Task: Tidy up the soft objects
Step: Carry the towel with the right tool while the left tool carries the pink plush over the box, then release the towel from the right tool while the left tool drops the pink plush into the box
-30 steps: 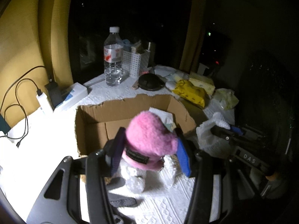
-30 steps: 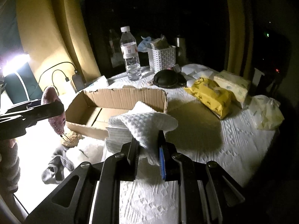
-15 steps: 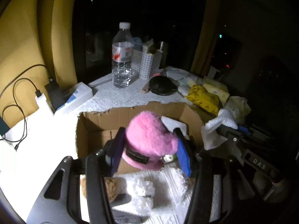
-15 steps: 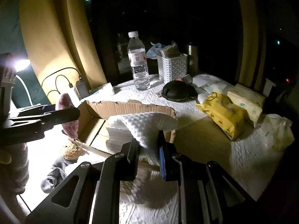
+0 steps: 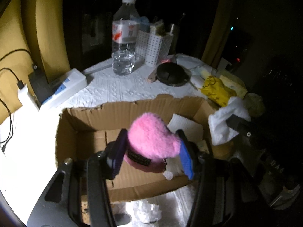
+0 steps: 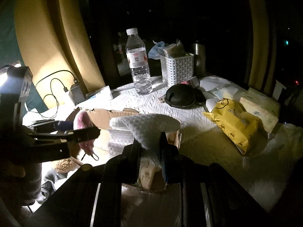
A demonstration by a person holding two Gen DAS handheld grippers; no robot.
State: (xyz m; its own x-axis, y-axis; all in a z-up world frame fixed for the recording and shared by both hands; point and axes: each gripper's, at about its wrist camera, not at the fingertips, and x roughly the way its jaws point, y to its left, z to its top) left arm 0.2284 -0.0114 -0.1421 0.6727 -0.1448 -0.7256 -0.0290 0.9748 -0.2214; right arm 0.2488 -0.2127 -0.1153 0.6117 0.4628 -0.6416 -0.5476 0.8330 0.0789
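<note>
The left gripper [image 5: 151,151] has its fingers clamped on a pink plush toy [image 5: 151,141], held above the open cardboard box [image 5: 79,117] near the table's front edge. The right gripper [image 6: 151,151] grips a white knitted cloth [image 6: 149,126] over the box's right end. Both loads seem ready for dropping; next, each should lower inside the walls and let go.
</note>
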